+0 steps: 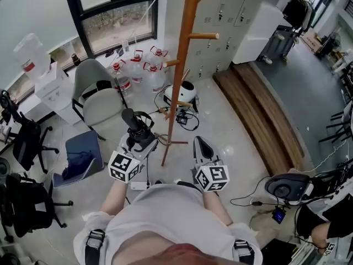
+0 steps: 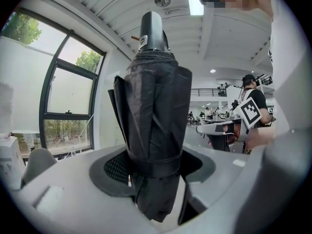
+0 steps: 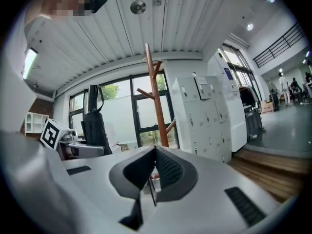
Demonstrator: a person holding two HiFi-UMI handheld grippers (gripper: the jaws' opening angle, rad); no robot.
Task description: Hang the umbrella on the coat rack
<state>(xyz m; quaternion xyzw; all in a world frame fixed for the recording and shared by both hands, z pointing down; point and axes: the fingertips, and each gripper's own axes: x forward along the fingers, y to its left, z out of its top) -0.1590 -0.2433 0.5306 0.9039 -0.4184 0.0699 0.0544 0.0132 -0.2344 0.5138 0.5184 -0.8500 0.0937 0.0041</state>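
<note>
On the floor [image 1: 231, 142] straight ahead of me stands the wooden coat rack [image 1: 179, 76], its pole rising between the two grippers in the head view, with pegs sticking out on both sides.

Left gripper [image 1: 139, 137]: jaws clamped on the umbrella [image 2: 156, 126]. The umbrella is black, folded and bound by its strap [image 2: 153, 165]. It stands roughly upright in the gripper, handle end up. In the left gripper view the jaw pads press the fabric from both sides at about the level of the strap, and the lower end of the umbrella pokes out below the pads.

Right gripper [image 1: 199, 143]: jaws together, pads meeting, nothing between them. It is held level with the left gripper, well apart from it, just right of the rack's foot.

Umbrella position: left of the rack pole, near it but not touching, not on any peg. The right gripper view shows the umbrella and the pole side by side with open space between them.

Surroundings: grey chair [image 1: 99, 95] at left, water jugs [image 1: 138, 70] under the window [image 1: 113, 12], lockers [image 1: 226, 15] behind the rack, wooden platform [image 1: 259, 106] at right.
</note>
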